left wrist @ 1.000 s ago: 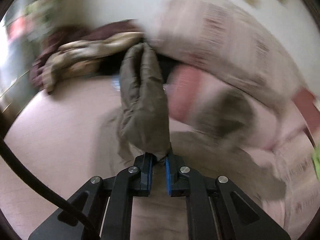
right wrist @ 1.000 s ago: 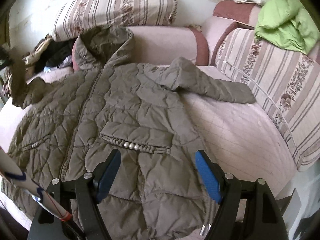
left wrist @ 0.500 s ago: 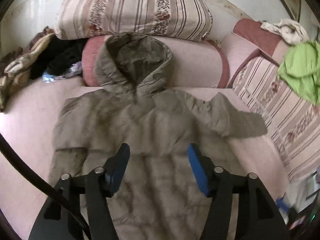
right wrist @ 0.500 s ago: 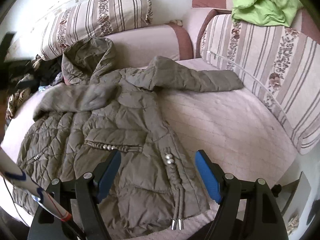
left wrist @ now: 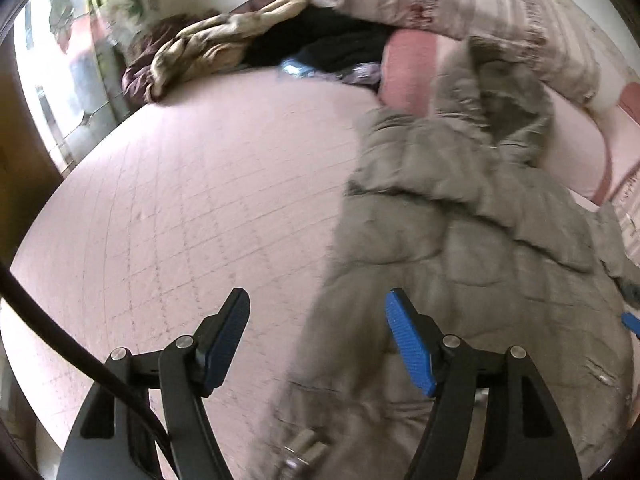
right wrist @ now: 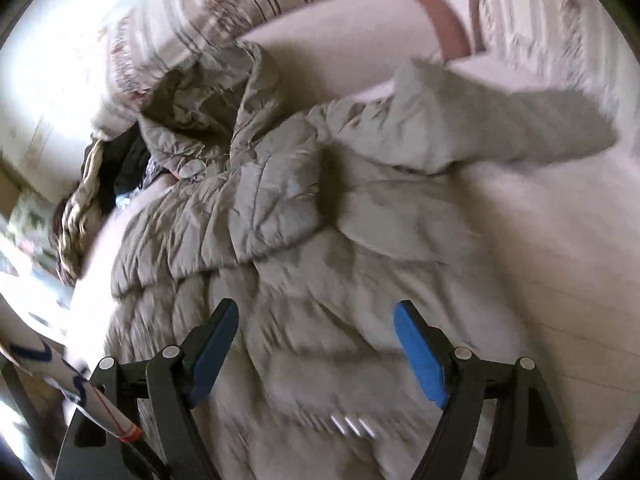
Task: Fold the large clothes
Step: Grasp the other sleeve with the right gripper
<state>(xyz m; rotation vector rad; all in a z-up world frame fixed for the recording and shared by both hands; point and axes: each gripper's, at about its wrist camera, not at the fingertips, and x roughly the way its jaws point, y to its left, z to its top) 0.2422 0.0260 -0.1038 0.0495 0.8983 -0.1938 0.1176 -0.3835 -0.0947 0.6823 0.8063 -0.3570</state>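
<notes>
Coat (left wrist: pixel 472 264) edge apparently beneath wide-apart left tongs (left wrist: pixel 318 334), bare bedspread (left wrist: pixel 192 200) alongside.

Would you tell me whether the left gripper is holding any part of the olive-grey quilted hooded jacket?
No, the left gripper is open and empty above the olive-grey quilted hooded jacket.

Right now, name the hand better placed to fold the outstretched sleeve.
Right. Its open tool hovers above the jacket, the spread sleeve ahead on its side; the left tool straddles the opposite edge.

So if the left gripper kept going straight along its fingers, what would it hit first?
Probably the left edge of the quilted coat lying on the pink cushion; the left gripper is open, and blur leaves depth uncertain.
</notes>
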